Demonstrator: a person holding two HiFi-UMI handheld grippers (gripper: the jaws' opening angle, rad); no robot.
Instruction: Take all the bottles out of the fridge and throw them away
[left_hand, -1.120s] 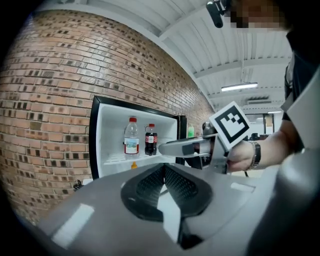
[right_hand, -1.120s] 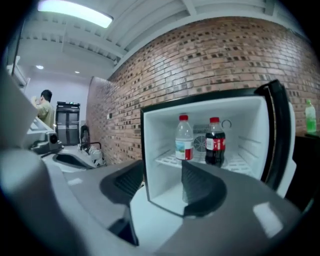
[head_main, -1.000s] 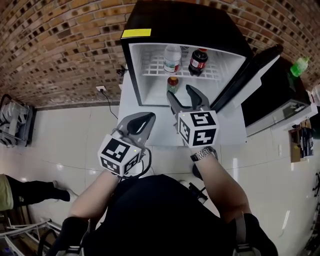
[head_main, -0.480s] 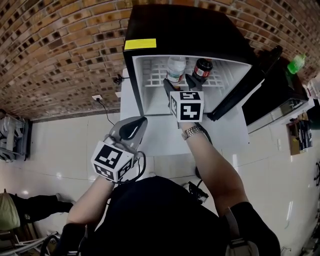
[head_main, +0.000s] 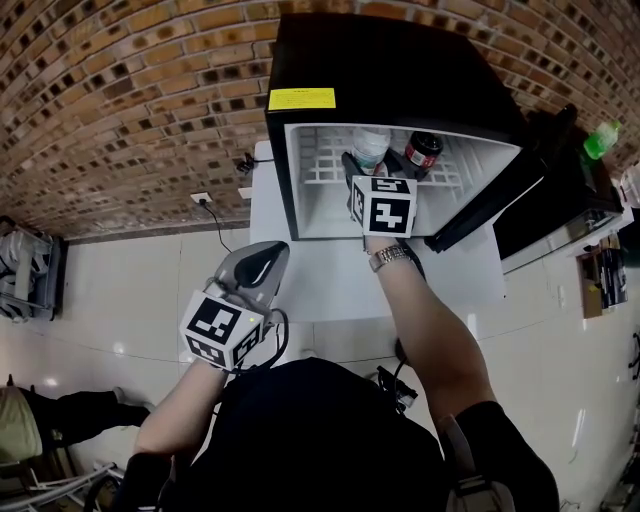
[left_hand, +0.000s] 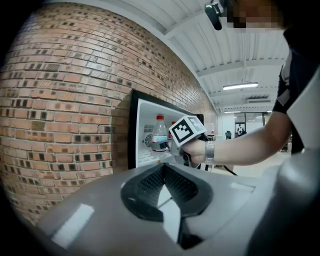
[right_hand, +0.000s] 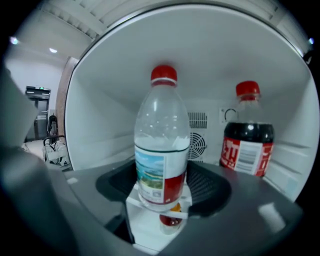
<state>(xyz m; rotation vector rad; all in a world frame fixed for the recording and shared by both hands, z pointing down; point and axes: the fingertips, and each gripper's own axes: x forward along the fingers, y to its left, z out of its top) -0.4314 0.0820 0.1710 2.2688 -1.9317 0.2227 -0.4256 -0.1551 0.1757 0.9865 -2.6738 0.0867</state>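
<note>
The black mini fridge (head_main: 390, 60) stands open with a clear water bottle (head_main: 370, 146) (right_hand: 162, 150) and a dark cola bottle (head_main: 423, 150) (right_hand: 247, 137) upright on its wire shelf. My right gripper (head_main: 372, 163) reaches inside. Its jaws have just been closing a little and stand wide on either side of the water bottle, apart from it. Below the shelf, a small orange-capped bottle (right_hand: 171, 220) shows through the gap. My left gripper (head_main: 272, 250) (left_hand: 163, 167) hangs shut and empty outside the fridge, at the lower left.
The fridge door (head_main: 500, 195) swings open to the right. The fridge sits on a white platform (head_main: 300, 285) against a brick wall. A green bottle (head_main: 600, 138) rests on the dark counter at far right. A wall socket and cable (head_main: 203, 195) lie left of the platform.
My right gripper has pushed forward from the fridge's front into the shelf space, around the water bottle. The left gripper has drifted slightly and stays shut.
</note>
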